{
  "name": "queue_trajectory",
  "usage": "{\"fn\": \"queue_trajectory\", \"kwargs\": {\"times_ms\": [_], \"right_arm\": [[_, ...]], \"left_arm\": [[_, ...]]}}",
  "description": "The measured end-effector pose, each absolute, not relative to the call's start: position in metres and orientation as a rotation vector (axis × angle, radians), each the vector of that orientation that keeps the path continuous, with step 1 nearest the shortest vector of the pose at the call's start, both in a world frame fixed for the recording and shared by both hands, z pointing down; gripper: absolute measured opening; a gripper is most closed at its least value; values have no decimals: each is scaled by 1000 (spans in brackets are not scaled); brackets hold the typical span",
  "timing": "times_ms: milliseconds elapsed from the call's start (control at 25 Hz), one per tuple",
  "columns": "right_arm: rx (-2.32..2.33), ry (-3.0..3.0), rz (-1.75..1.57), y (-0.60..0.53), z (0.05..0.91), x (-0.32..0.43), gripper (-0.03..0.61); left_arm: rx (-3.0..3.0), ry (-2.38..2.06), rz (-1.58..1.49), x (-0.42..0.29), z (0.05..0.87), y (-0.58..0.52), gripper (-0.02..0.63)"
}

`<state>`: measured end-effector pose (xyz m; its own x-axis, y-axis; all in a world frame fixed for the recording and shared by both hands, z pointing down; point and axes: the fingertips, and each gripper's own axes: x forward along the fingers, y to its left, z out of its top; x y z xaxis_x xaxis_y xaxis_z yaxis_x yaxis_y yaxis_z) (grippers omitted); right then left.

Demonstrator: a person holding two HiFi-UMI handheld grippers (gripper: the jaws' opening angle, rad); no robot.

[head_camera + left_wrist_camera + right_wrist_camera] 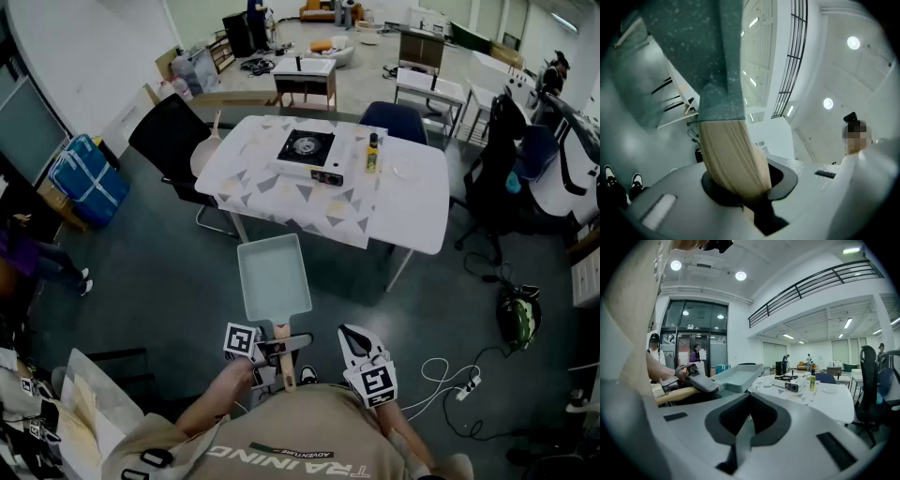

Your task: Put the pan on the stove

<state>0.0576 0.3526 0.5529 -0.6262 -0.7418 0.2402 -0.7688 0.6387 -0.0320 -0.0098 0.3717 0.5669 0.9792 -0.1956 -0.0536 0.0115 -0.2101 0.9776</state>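
Observation:
A rectangular grey-blue pan [274,277] with a wooden handle [284,356] hangs level over the floor in front of me. My left gripper [270,352] is shut on that handle. In the left gripper view the handle [733,157] runs between the jaws and the pan's underside [693,51] fills the upper left. A portable gas stove [307,153] stands on the white table [417,211] ahead, well beyond the pan. My right gripper [360,354] is beside the left one, shut and holding nothing. The right gripper view shows the pan [736,377] and the stove [790,382].
A yellow bottle [372,153] and a small white plate [408,171] sit right of the stove. A black chair [173,141] stands at the table's left and a blue chair [396,120] behind it. Cables [450,375] lie on the floor at my right.

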Motion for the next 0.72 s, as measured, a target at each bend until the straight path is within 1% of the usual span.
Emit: {"fn": "queue_trajectory", "kwargs": {"times_ms": [480, 720], "right_arm": [[1342, -2611, 181, 322, 550, 22, -2], [1310, -2580, 225, 316, 563, 7, -2]], "left_arm": [[1795, -83, -162, -49, 569, 344, 60], [1797, -92, -163, -70, 581, 332, 61]]}}
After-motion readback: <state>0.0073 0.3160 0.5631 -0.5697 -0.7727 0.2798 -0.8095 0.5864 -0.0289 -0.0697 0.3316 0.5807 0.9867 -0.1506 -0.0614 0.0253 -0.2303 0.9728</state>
